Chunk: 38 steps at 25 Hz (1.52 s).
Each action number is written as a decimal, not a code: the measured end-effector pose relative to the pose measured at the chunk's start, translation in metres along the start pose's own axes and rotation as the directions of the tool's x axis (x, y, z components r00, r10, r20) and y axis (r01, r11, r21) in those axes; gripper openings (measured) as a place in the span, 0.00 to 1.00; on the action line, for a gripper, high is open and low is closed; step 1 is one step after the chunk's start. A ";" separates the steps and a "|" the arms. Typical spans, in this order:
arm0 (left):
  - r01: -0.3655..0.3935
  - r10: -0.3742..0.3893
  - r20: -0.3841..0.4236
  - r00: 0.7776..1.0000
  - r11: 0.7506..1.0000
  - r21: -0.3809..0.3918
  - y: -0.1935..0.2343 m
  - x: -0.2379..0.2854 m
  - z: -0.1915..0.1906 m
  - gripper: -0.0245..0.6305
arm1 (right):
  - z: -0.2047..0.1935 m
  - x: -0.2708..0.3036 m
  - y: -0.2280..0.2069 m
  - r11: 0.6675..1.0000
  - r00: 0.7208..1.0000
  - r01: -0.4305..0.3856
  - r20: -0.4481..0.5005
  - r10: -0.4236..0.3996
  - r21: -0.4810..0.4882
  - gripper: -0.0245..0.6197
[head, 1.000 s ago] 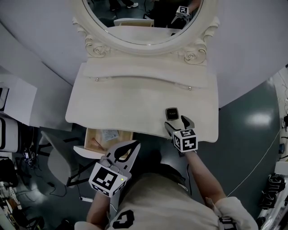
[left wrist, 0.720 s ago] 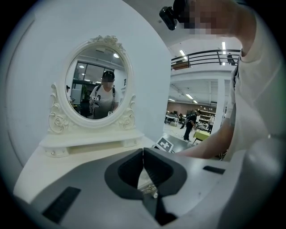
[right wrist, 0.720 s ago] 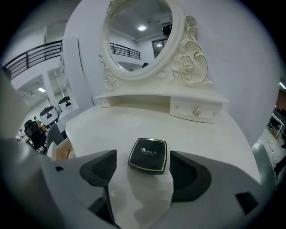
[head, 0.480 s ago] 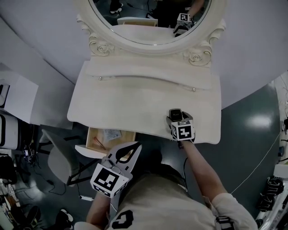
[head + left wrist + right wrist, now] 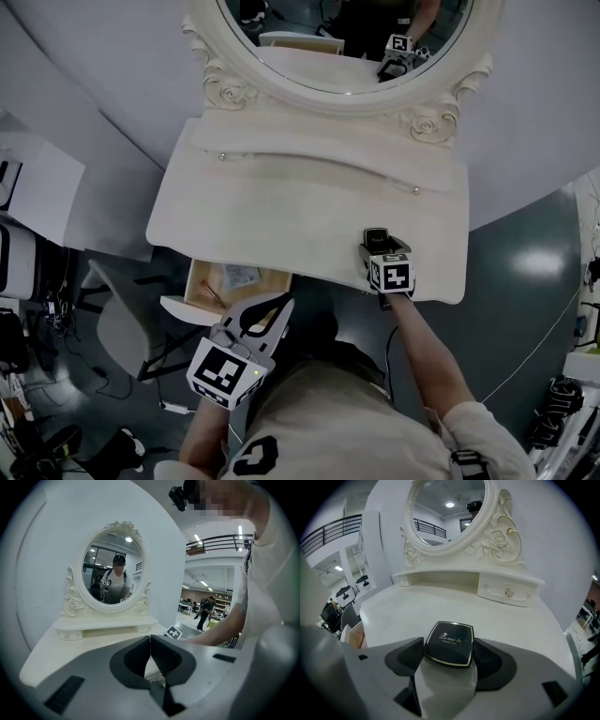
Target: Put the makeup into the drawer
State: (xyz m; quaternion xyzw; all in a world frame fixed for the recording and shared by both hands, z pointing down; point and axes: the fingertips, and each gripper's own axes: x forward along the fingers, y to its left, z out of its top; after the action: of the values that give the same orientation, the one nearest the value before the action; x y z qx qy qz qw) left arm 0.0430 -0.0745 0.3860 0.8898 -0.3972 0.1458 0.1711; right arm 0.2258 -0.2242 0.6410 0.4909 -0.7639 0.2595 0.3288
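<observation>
A black makeup compact [image 5: 449, 641] with gold lettering lies flat near the front right edge of the cream vanity table [image 5: 281, 206]. My right gripper [image 5: 448, 654] is down over it, one jaw against each side, shut on it. From the head view the compact [image 5: 375, 235] shows just beyond the right gripper [image 5: 377, 246]. My left gripper [image 5: 279, 304] is shut and empty, hanging in front of the table beside the open wooden drawer [image 5: 193, 281]. In its own view the left gripper [image 5: 150, 641] has its jaws pressed together.
The open drawer under the table's left front holds a small packet [image 5: 240, 277]. An oval mirror [image 5: 347, 37] in a carved frame stands at the table's back over a shelf with small knobbed drawers [image 5: 506, 591]. A grey chair [image 5: 122, 328] stands at the left.
My right gripper has come down over the compact, and its jaws now flank it on the tabletop. The left gripper stays shut by the drawer. The head view has shifted.
</observation>
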 end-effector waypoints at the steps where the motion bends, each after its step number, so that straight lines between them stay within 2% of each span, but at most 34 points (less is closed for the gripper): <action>1: -0.002 0.002 0.004 1.000 1.000 -0.001 0.002 -0.002 0.001 0.12 | 0.000 0.000 0.000 1.000 1.000 0.000 0.002 0.000 0.002 0.57; 11: -0.028 0.029 0.044 0.999 0.999 -0.020 0.018 -0.025 0.000 0.12 | 0.002 -0.007 0.005 1.000 1.000 -0.018 0.008 0.018 0.007 0.57; 18: -0.046 0.048 0.059 0.997 0.999 -0.026 0.031 -0.039 0.001 0.12 | 0.032 -0.033 0.052 0.988 0.990 -0.103 0.081 0.113 -0.116 0.57; 26: -0.079 0.082 0.084 0.993 0.996 -0.033 0.050 -0.056 0.002 0.12 | 0.056 -0.056 0.088 0.971 0.972 -0.184 0.118 0.203 -0.151 0.57; 31: -0.121 0.125 0.096 0.988 0.992 -0.042 0.068 -0.079 -0.001 0.12 | 0.082 -0.074 0.145 0.937 0.939 -0.279 0.144 0.312 -0.209 0.57; 38: -0.182 0.191 0.112 0.975 0.980 -0.085 0.086 -0.113 -0.011 0.12 | 0.108 -0.102 0.241 0.838 0.857 -0.436 0.130 0.498 -0.329 0.57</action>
State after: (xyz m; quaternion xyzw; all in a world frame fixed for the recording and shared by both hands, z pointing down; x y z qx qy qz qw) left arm -0.0960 -0.0495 0.3678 0.8487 -0.4936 0.0931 0.1656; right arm 0.0080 -0.1505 0.4759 0.2601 -0.9206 0.1650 0.2402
